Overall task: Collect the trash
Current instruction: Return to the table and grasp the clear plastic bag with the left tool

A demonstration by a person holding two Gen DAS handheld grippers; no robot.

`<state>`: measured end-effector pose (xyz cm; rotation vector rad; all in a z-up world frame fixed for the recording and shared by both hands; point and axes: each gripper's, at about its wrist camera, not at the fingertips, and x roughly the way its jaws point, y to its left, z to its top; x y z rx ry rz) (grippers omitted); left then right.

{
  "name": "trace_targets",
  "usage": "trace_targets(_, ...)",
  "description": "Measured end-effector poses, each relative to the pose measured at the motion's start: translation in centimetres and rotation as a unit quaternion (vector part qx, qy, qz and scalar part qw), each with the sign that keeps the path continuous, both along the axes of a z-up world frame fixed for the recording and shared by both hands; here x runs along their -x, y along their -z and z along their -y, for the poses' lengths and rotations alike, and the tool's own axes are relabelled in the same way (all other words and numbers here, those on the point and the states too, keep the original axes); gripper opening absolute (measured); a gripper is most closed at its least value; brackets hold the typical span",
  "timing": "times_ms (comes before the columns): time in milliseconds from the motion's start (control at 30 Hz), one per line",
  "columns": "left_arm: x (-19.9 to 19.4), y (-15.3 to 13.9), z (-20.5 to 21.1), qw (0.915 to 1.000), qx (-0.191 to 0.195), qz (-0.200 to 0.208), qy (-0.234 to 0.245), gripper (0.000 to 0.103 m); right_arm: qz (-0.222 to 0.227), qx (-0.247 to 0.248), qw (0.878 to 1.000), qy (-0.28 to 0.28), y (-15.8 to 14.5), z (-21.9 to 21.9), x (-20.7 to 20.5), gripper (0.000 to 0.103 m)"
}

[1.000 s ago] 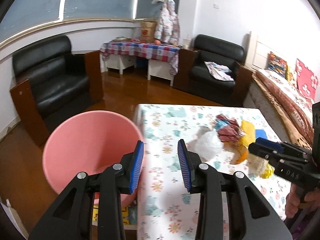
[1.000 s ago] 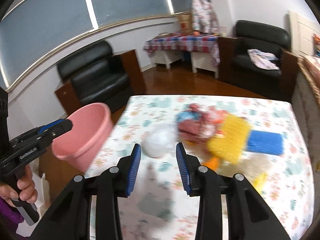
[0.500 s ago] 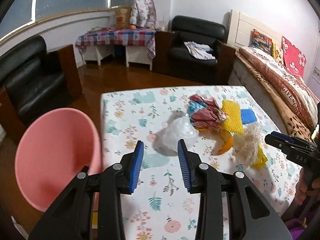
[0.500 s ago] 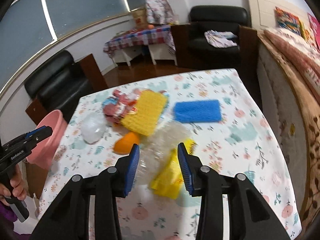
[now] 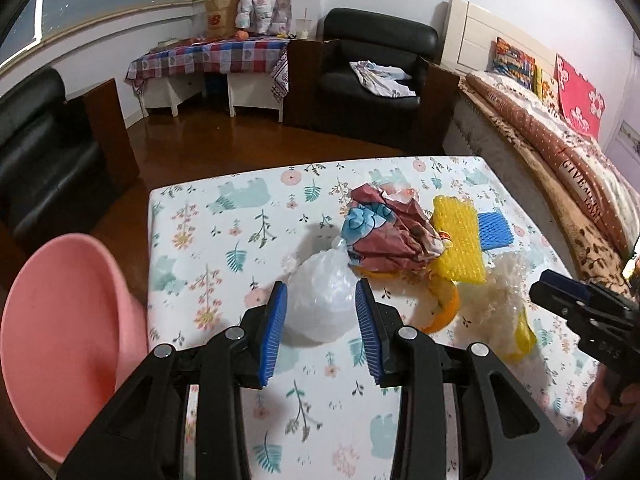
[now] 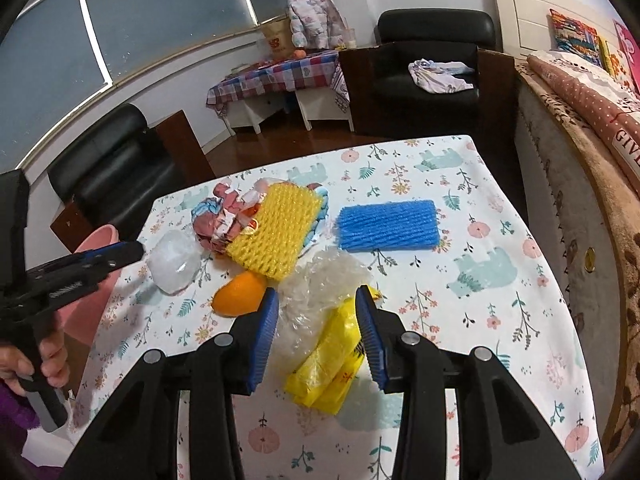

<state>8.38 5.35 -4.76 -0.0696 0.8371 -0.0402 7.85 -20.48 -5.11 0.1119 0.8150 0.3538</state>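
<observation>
Trash lies on the floral tablecloth [image 5: 224,240]. My left gripper [image 5: 320,330] is open, its blue pads on either side of a white plastic bag ball [image 5: 320,300], also in the right wrist view [image 6: 174,256]. My right gripper [image 6: 318,336] is open around crumpled clear plastic [image 6: 324,280] and a yellow wrapper [image 6: 332,364]. An orange peel [image 6: 239,299], yellow foam net [image 6: 276,236], blue foam net [image 6: 387,225] and crumpled red-blue paper [image 5: 388,232] lie nearby. A pink bucket [image 5: 60,328] stands off the table's left edge.
Black armchairs [image 5: 372,80] and a small table with a checked cloth [image 5: 208,60] stand behind on the wooden floor. A bed [image 5: 560,152] runs along the right side of the table.
Both grippers moved forward and down toward the trash. The left one now brackets the white bag; the right one now brackets the clear plastic and yellow wrapper.
</observation>
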Motion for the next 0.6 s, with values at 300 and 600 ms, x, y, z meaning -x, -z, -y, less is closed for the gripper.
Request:
trace_targets(300,-1.9,2.7,0.3,0.9992,-0.022,-0.032,-0.012,0.036,0.004,-0.021,0.999,-0.031,-0.8,-2.4,-2.2,0.040)
trace_targets(600,-1.4,3.2,0.2,0.9994,-0.016,-0.028,-0.016,0.035,-0.027,-0.015,0.999,-0.014,0.9,-2.9,-5.8,0.040)
